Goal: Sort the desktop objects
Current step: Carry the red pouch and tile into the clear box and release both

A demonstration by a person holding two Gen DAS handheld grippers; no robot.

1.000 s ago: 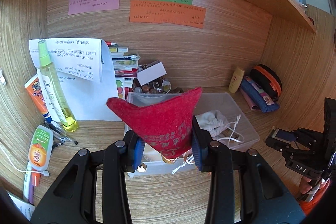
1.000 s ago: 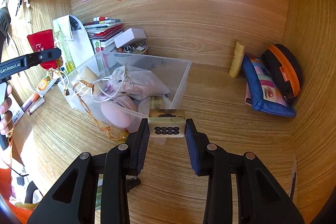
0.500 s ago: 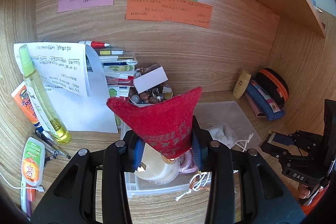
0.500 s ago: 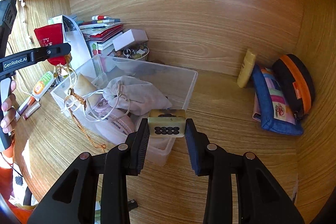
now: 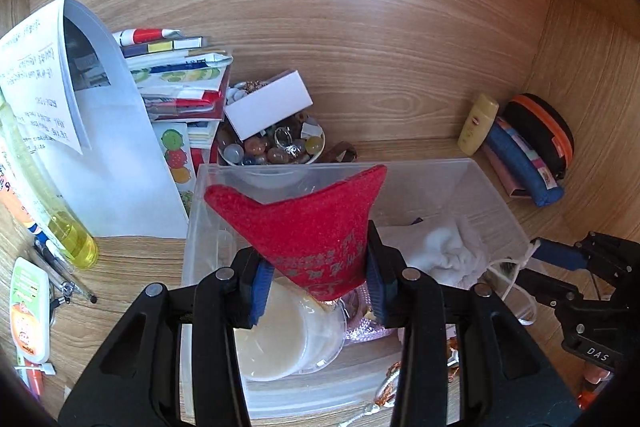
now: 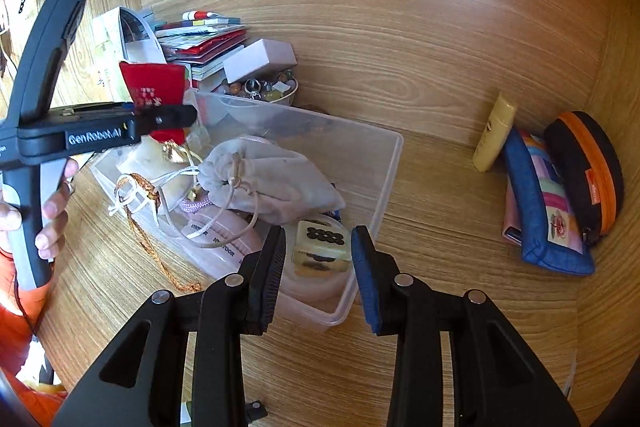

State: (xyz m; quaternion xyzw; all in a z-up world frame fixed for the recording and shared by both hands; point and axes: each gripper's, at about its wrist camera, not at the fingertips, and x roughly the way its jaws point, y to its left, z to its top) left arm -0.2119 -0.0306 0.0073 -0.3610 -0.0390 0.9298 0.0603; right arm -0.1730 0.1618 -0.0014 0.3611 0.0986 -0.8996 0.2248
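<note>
1. Left gripper (image 5: 316, 287) jaws opening, red pouch (image 5: 308, 227) between the pads, over the clear bin (image 5: 480, 171).
2. Right gripper (image 6: 318, 267) pinches a tile block (image 6: 320, 247) at the bin's near corner.
3. Bin crowded: white drawstring bag (image 6: 272, 179), cords.
4. Bead bowl (image 5: 276, 147) and booklets just behind the bin; desk's right side bare up to the cases (image 6: 560, 195).

pouch (image 5: 308, 227): red, grey print | tile (image 6: 322, 247): cream, dark dots | bin (image 6: 384, 163): clear | bag (image 6: 276, 179): perhaps off-white
</note>
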